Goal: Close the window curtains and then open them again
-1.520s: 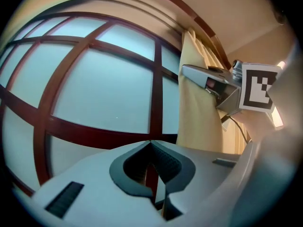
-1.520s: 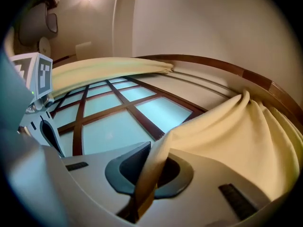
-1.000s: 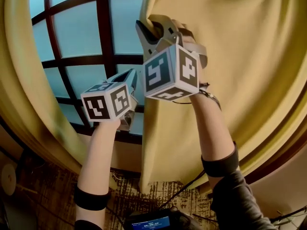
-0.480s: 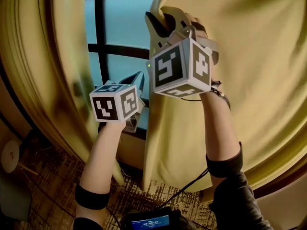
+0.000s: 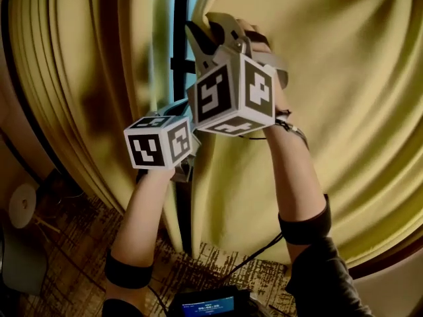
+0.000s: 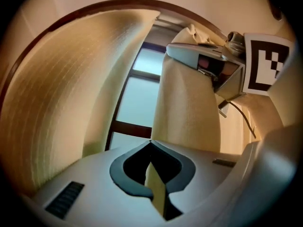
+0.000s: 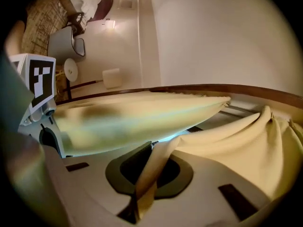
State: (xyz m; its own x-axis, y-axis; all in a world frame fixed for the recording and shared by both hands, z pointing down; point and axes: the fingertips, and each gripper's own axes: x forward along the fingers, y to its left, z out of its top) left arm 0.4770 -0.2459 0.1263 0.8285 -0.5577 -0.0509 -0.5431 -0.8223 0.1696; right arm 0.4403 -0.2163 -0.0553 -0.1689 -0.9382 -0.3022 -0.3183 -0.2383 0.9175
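Right curtain point(image 5: 344, 111): yellow, edge just beside left curtain point(image 5: 86, 91), with a thin strip of window point(image 5: 178, 51) showing between them.
Right gripper point(image 5: 210, 28): jaws clamped tight on that edge, high up.
Left gripper point(image 6: 150, 143): jaws pinched on the same edge, lower down.
Carpet point(image 5: 66, 243): patterned, near left.

- Dark-framed window point(image 5: 180, 45): only a narrow strip shows; the rest is covered by the yellow fabric curtain on the left point(image 5: 86, 78) and the yellow fabric curtain on the right point(image 5: 344, 111).
- Yellow fabric curtain on the right: cut off by the head view's top and right edges.
- Left gripper point(image 6: 151, 148): in the head view, its jaw tips are hidden behind its own marker cube point(image 5: 158, 142).
- Dark device with a blue-lit screen point(image 5: 205, 304): cropped by the bottom edge; its print is too small to read.
- Round white object point(image 5: 22, 205): too small to tell what it is.
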